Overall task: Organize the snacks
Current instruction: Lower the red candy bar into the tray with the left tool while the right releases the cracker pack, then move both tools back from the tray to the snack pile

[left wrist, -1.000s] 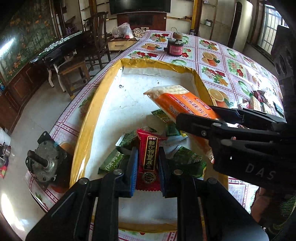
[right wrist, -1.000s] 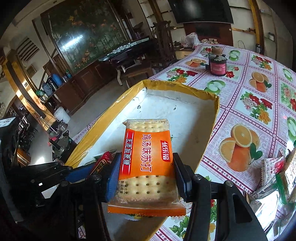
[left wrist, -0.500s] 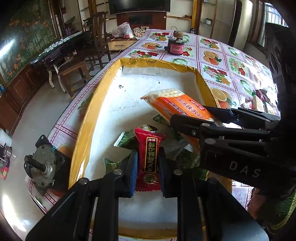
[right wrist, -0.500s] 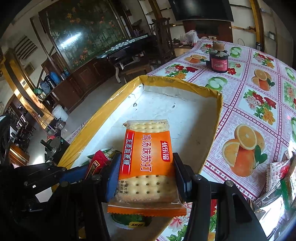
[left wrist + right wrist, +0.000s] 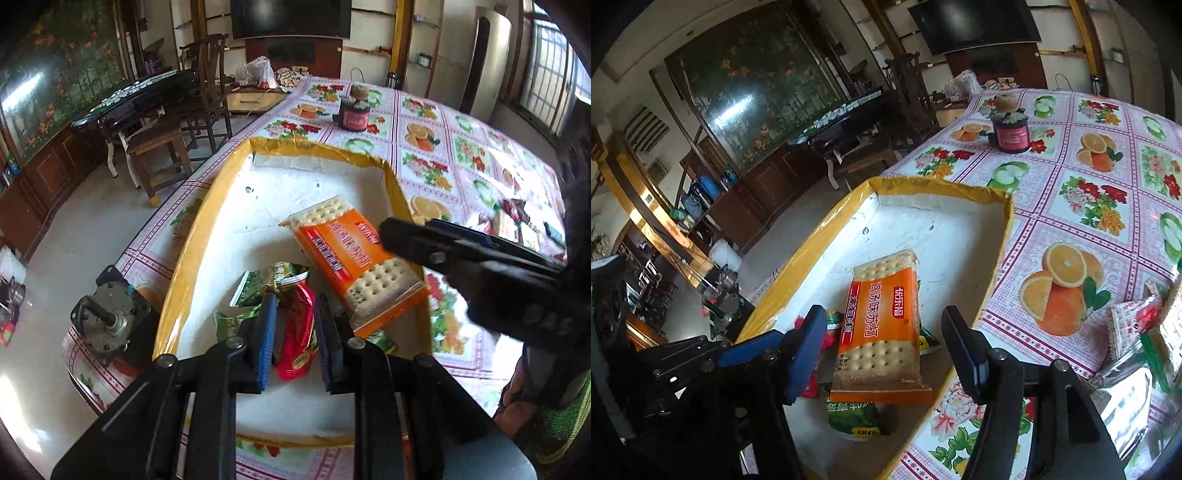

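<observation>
A white tray with a yellow rim (image 5: 192,243) (image 5: 960,192) lies on the table. An orange cracker pack (image 5: 354,258) (image 5: 882,328) lies in it, on top of green snack packets (image 5: 258,284) (image 5: 857,421). My right gripper (image 5: 886,343) is open just above the pack, clear of it. My left gripper (image 5: 295,328) has its blue pads on either side of a red snack packet (image 5: 297,328), which hangs over the tray's near end.
A dark jar (image 5: 354,114) (image 5: 1010,134) stands beyond the tray on the fruit-print tablecloth. More loose snacks (image 5: 1134,325) lie to the right of the tray. A metal motor (image 5: 107,321) sits at the table's left edge. Chairs stand beyond the left edge.
My right gripper opened and the cracker pack dropped onto the packets in the tray. My left gripper lifted a little, and its pads stand slightly wider around the red packet.
</observation>
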{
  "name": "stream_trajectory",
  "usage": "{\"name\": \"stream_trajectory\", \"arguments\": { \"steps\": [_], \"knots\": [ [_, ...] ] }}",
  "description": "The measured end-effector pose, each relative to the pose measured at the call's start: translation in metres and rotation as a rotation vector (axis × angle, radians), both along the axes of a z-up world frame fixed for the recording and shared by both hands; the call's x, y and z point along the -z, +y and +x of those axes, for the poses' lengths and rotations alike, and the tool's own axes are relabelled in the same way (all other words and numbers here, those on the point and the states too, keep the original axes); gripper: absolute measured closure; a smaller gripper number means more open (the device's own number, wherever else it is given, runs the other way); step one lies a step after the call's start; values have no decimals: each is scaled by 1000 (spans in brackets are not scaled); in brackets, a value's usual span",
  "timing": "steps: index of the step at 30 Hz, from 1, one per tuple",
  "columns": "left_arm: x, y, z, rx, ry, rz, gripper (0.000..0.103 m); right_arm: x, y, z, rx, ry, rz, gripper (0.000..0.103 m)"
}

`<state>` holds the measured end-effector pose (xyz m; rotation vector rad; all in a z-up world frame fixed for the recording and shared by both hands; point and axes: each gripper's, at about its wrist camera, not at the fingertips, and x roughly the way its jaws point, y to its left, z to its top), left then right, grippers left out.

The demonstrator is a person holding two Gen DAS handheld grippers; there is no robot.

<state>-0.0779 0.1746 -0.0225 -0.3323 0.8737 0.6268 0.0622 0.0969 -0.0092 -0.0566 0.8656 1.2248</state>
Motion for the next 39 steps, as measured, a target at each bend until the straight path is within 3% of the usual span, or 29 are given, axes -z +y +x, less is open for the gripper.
{"name": "stream_trajectory", "arguments": {
  "steps": [2,6,12,14,15,16,20,22,23,25,27,29,32,34,37,39],
  "knots": [
    [-7,-7,-2,-9,-48,-28,69,-11,-23,5,37,20,83,31],
    [-21,-38,4,25,-110,-24,64,-36,-85,7,141,17,313,21],
    [-38,-104,20,138,-177,-34,53,-67,-197,-13,347,-119,667,18],
    [-44,-126,24,188,-199,-17,52,-73,-245,-28,431,-221,827,11],
    [-46,-136,25,213,-214,-15,51,-73,-264,-34,477,-256,895,1],
    [-47,-143,26,235,-235,-24,51,-72,-284,-36,506,-266,944,1],
    [-45,-164,26,377,-360,-176,41,-75,-313,-22,448,-175,863,2],
    [-41,-169,25,427,-402,-257,38,-75,-332,-44,504,-293,882,1],
    [-41,-173,24,432,-415,-261,38,-77,-340,-58,541,-374,865,1],
    [-42,-180,22,422,-422,-221,38,-79,-345,-69,517,-435,826,1],
    [-45,-185,27,426,-409,-198,36,-79,-344,-59,453,-392,785,1],
    [-49,-187,33,423,-408,-170,30,-82,-342,-48,513,-394,700,2],
    [-52,-185,43,384,-423,-78,15,-76,-348,-54,588,-522,770,1],
    [-44,-184,56,381,-423,-40,13,-68,-344,-47,564,-567,798,1],
    [-19,-174,86,388,-402,-95,13,-60,-324,-26,533,-602,679,1],
    [-1,-166,112,391,-352,-184,13,-53,-307,0,560,-551,563,1]
  ]
}}
